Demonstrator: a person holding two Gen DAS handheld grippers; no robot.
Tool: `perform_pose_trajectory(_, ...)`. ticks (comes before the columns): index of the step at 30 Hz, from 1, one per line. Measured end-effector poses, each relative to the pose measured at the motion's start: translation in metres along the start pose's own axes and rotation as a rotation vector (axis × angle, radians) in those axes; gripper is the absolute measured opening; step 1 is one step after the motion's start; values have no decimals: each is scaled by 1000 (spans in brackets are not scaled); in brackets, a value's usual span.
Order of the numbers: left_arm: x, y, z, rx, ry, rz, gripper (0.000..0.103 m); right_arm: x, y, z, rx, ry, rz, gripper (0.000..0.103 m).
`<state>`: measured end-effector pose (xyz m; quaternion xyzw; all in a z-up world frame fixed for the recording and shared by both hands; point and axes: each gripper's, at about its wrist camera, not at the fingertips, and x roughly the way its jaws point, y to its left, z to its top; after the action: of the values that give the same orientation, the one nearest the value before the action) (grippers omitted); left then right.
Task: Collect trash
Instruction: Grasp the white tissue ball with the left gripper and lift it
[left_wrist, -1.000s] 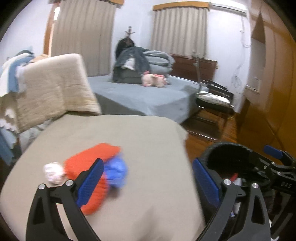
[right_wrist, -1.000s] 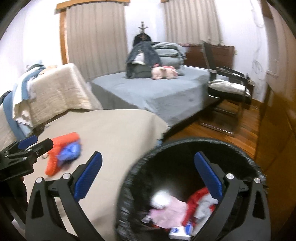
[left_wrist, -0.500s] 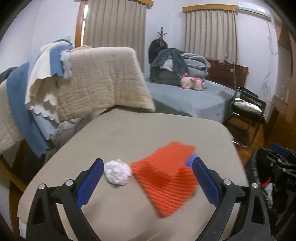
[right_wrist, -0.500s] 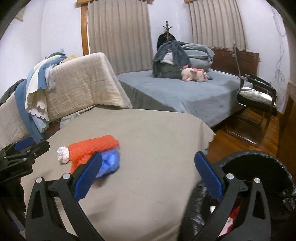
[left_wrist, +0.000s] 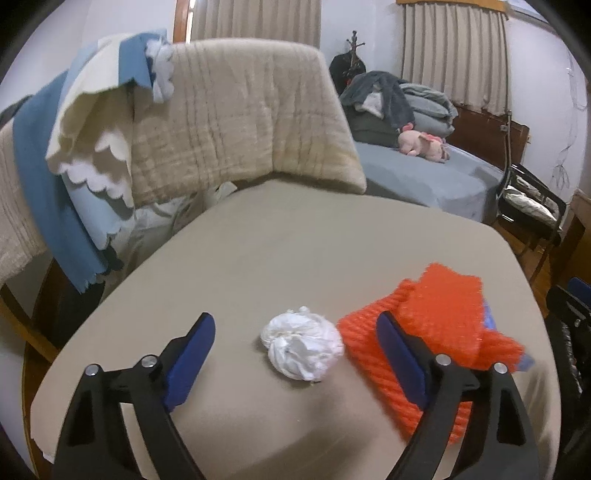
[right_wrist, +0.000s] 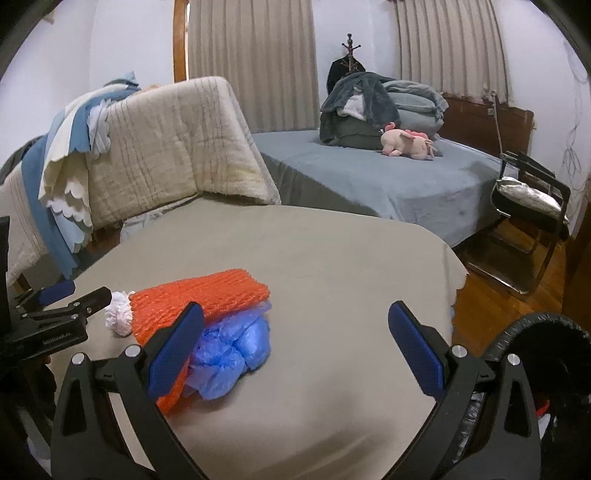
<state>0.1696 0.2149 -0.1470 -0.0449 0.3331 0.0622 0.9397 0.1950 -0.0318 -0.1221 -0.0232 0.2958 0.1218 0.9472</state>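
Observation:
A crumpled white paper ball (left_wrist: 303, 347) lies on the beige table cover (left_wrist: 288, 251), between the blue pads of my left gripper (left_wrist: 295, 328). Its jaws are closing, but the pads stand clear of the ball. Right of the ball lies an orange foam net (left_wrist: 436, 325), over a blue plastic bag (right_wrist: 232, 350). In the right wrist view the orange net (right_wrist: 199, 295) and white ball (right_wrist: 119, 314) sit ahead of the left finger of my right gripper (right_wrist: 295, 325), which is open and empty. The left gripper's fingers (right_wrist: 70, 306) show at that view's left edge.
A black bin (right_wrist: 535, 354) with trash in it stands at the table's right corner. A chair draped with a beige quilt (left_wrist: 236, 110) and blue and white cloths is behind the table. A grey bed (right_wrist: 388, 177), a black chair (right_wrist: 528, 206) and wooden floor lie beyond.
Both views have swung left from the bin to the table. The left gripper has come down around the white ball and its jaws have narrowed slightly. The bin has slid to the right edge.

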Motion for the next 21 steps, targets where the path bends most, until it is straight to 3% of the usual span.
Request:
perform_pose_trajectory(6,20,6,-1,-10,38,-12,84,19,8,-1,-3,20,11,97)
perform_pose_trajectory(10,33,9,-3,-21,75,-26,77,25,13,-2,-9,28,19,97)
perform_pose_trajectory(12,39,9,-5,-23,94,-38,71,26,16,-2,-14,29,21,97)
perform_pose_trajectory(17,48,10,-7,-46,136,-96,44,26,18,3,-18,21,29,97)
perform_pose_trajectory(21,41,14,-4,-47,110,-91,37,22,23,9,-22,5,45,97)
